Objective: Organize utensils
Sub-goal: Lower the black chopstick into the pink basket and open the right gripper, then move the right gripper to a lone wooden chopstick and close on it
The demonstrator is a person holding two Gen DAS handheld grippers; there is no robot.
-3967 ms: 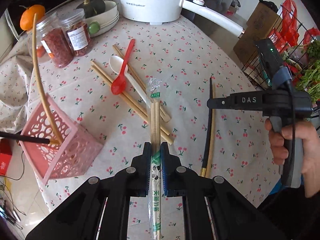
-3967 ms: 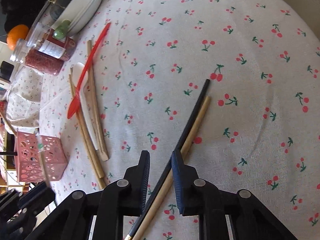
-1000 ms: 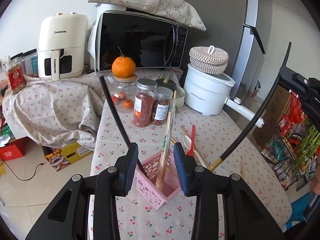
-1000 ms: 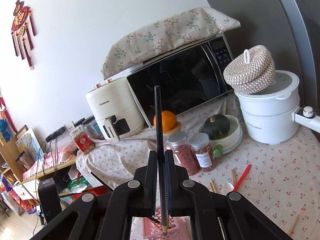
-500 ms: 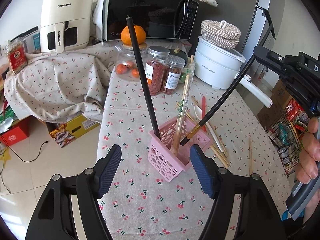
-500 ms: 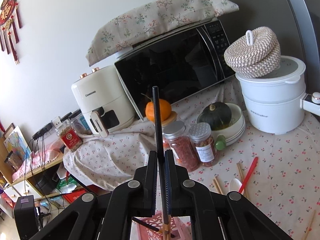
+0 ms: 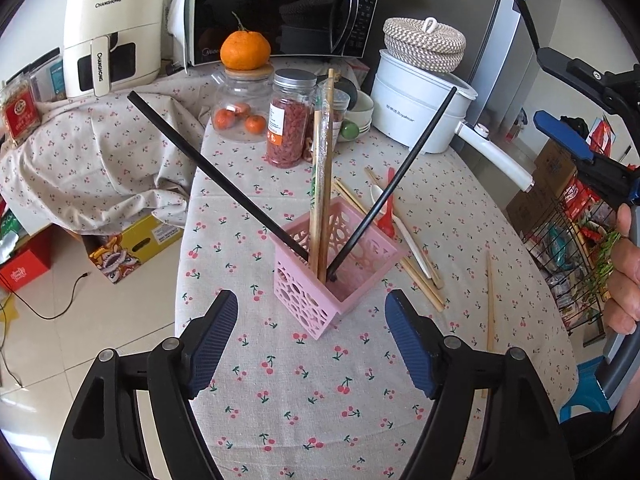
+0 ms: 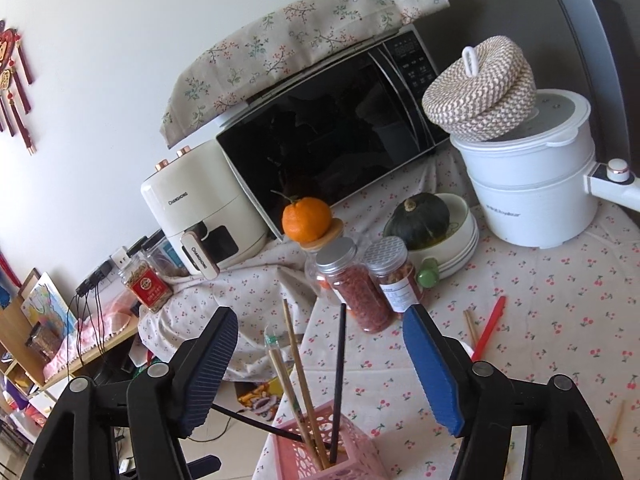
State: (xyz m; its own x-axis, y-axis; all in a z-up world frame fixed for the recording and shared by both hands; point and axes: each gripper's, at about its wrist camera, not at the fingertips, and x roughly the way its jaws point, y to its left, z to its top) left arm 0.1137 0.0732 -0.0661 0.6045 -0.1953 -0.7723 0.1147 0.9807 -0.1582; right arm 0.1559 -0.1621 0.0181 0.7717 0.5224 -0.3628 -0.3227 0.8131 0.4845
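Left wrist alone shows loose chopsticks (image 7: 489,300) beside basket (image 7: 320,300).

my left gripper (image 7: 311,342): black arms, silver screws, ribbed dark-blue pads | my right gripper (image 8: 320,364): same black arms, silver screws, bright-blue ribbed pads | my right hand (image 7: 625,280), at 3 o'clock in left view: bare, on grey handle with blue pad above

The pink basket (image 7: 316,300) looked like matt perforated plastic; in it stood pale wooden chopsticks (image 7: 322,184). Beneath it, the surface (image 7: 320,400) wore printed cloth. Behind it, jars (image 7: 289,120) had metal lids.
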